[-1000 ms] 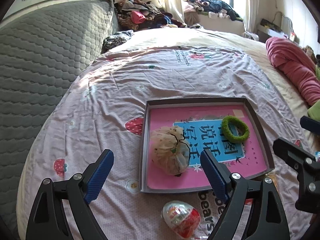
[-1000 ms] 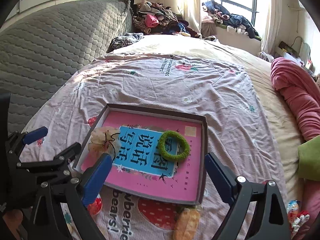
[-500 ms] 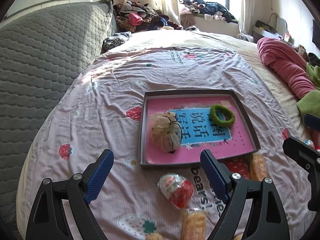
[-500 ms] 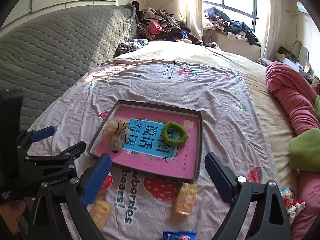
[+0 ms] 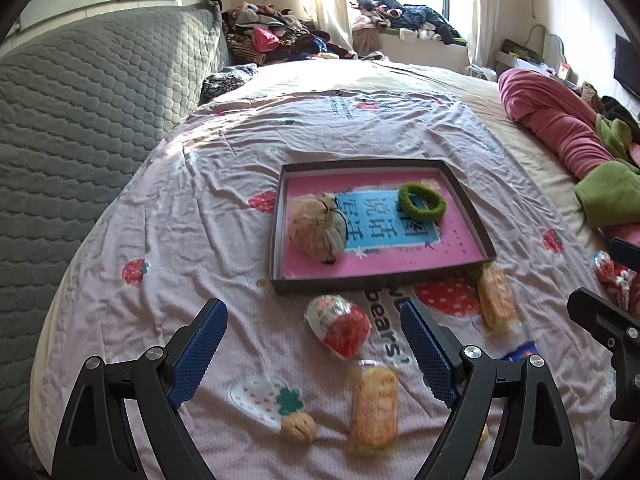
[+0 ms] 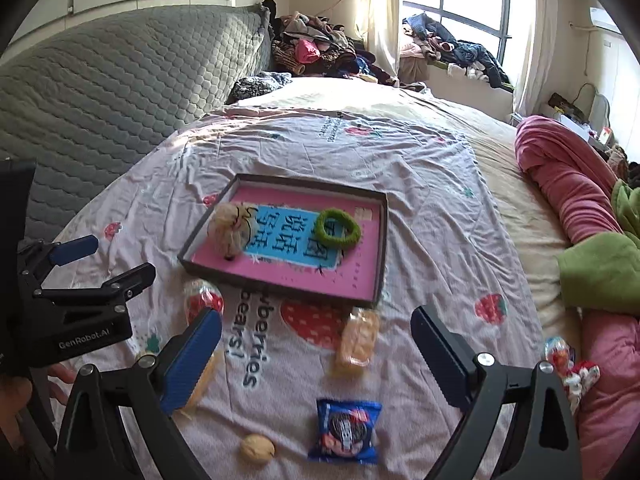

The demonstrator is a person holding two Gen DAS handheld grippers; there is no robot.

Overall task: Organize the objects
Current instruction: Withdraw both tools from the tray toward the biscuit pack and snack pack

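**On the strawberry-print bedsheet: a tray and scattered snacks, both claws empty**

Across the pink strawberry-print sheet (image 5: 192,208), a shallow dark-rimmed tray (image 5: 277,240) lies flat with a pink book cover lining its floor. At its left end sits a beige mesh pouch (image 5: 318,228) tied with a black cord; toward its right end lies a fuzzy green ring (image 5: 421,202), apart from the pouch.

Just below the tray's near rim lies a red-and-white foil-wrapped egg (image 5: 340,326). Nearer the camera sit a walnut (image 5: 298,426) and a clear-wrapped yellow pastry (image 5: 374,404), blurred. A second wrapped pastry (image 5: 496,298) touches the tray's near right corner. From the right wrist view, a blue cookie packet (image 6: 346,430) lies closest, with another red-and-white wrapped candy (image 6: 564,360) at the far right against a pink blanket (image 6: 572,196).

Left gripper (image 5: 314,354) hangs above the sheet with its blue-padded jaws spread wide, nothing between the pads; the egg shows in the gap beyond them, untouched. Right gripper (image 6: 316,354) likewise stands wide open and empty, over the cookie packet and the second pastry.
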